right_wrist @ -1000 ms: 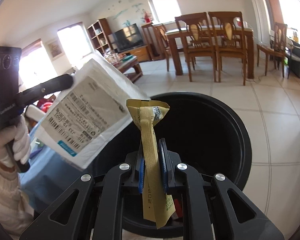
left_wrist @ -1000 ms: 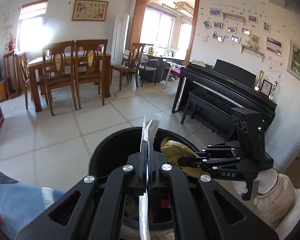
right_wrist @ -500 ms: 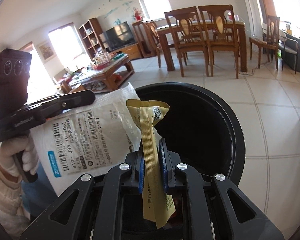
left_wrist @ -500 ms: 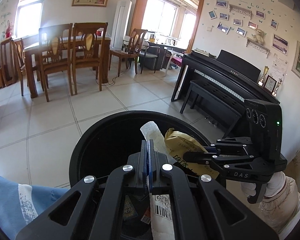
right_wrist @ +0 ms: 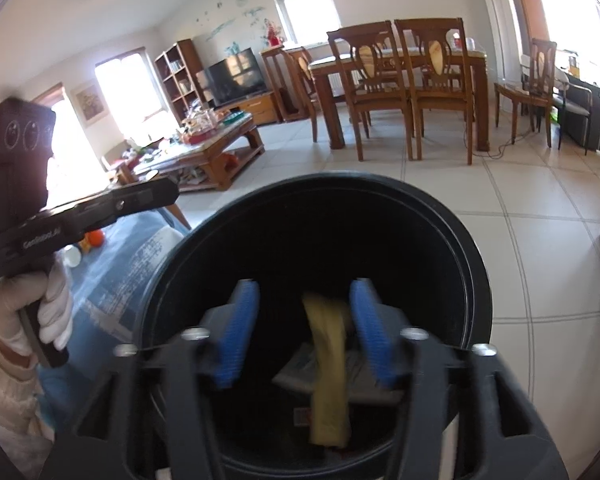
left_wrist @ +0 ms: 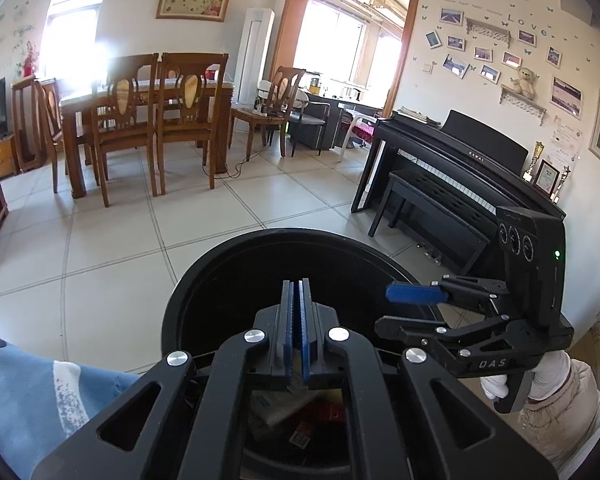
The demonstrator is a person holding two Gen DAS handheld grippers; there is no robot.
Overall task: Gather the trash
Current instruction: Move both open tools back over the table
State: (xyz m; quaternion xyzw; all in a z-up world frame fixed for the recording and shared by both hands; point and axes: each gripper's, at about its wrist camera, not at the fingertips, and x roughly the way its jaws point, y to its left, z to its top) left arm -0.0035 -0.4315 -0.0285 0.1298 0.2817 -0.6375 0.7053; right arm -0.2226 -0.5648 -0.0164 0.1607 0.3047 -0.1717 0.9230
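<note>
A round black trash bin stands on the tiled floor right below both grippers. My left gripper is shut and empty over the bin; it shows from the side in the right wrist view. My right gripper is open over the bin, blurred; it shows in the left wrist view. A yellow paper wrapper is loose between the open fingers, inside the bin. A white mailer bag and other trash lie at the bottom.
Blue cloth lies to the left of the bin. A black piano and bench stand to the right. A wooden dining table with chairs is at the back, a cluttered coffee table further left.
My left gripper no longer holds the white mailer bag, which now lies in the bin. My right gripper has opened and the yellow wrapper is free of it.
</note>
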